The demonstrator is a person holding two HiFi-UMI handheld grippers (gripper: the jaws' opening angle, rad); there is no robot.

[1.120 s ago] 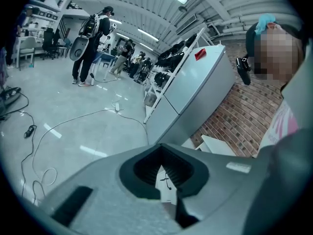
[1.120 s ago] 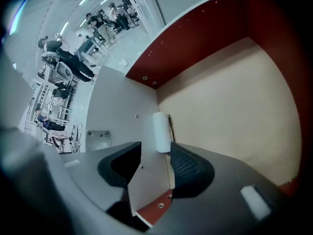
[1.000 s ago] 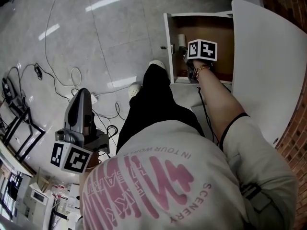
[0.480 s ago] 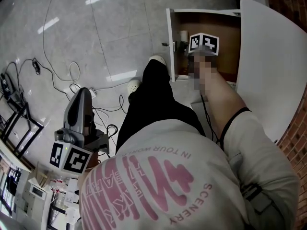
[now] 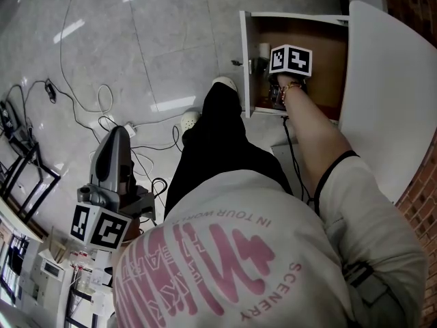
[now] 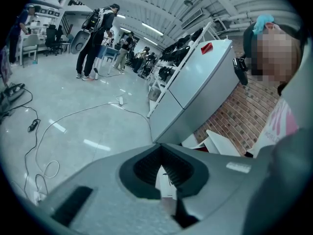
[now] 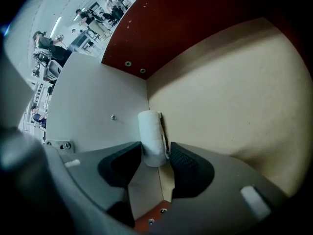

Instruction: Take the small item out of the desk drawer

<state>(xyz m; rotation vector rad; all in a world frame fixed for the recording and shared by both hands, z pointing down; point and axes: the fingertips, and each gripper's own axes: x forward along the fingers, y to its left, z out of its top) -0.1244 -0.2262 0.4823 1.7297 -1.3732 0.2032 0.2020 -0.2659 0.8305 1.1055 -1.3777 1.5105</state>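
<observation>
The desk drawer [image 5: 321,43] stands pulled open, with a brown floor and white walls. A small white roll [image 5: 263,50] lies in its far left corner, against the side wall [image 7: 93,106]. My right gripper [image 5: 262,68] reaches into the drawer under its marker cube. In the right gripper view its jaws press on both sides of the near end of the white roll [image 7: 150,131], so the right gripper [image 7: 156,150] is shut on it. My left gripper [image 5: 118,134] hangs low at the left over the floor, and the left gripper [image 6: 161,153] is shut with nothing in it.
The white desk top [image 5: 389,94] curves along the right, beside a brick wall [image 5: 423,197]. Cables [image 5: 102,108] trail over the grey floor. My legs and white shoes [image 5: 222,84] stand just left of the drawer. People [image 6: 95,38] and a grey cabinet [image 6: 195,89] stand far off.
The right gripper has stayed in the drawer's left corner by the roll, shifting only slightly. The left gripper hangs where it was.
</observation>
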